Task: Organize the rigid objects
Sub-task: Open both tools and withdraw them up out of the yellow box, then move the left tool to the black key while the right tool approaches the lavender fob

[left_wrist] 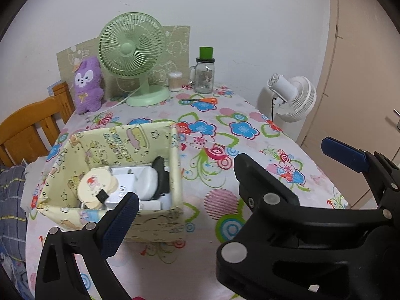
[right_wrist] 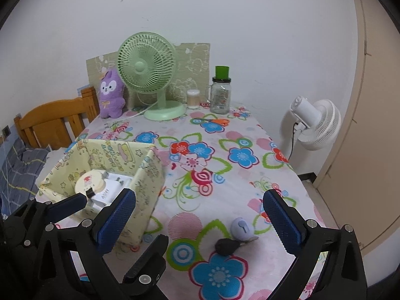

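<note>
A pale yellow fabric box [left_wrist: 175, 155] [right_wrist: 147, 175] stands at the table's left. It holds a round cream case [left_wrist: 97, 187], a white charger [left_wrist: 125, 182] and a white-and-black gadget [left_wrist: 155, 177]. A lavender egg-shaped tag [right_wrist: 241, 228] and a black key [right_wrist: 226, 246] lie on the cloth between the pads of my right gripper [right_wrist: 200, 200] [left_wrist: 282, 152], which is open and empty. My left gripper [left_wrist: 197, 200] is open too, with its left finger [right_wrist: 67, 205] over the box's near edge. Its right finger is hidden behind the right gripper. Orange-handled scissors [left_wrist: 202, 100] lie far back.
At the back stand a green desk fan [left_wrist: 132, 57], a purple plush [left_wrist: 87, 85], a swab pot [left_wrist: 175, 81] and a glass jar with a green lid [left_wrist: 204, 75]. A wooden chair [left_wrist: 32, 125] is at the left. A white floor fan [left_wrist: 292, 95] is off the right table edge.
</note>
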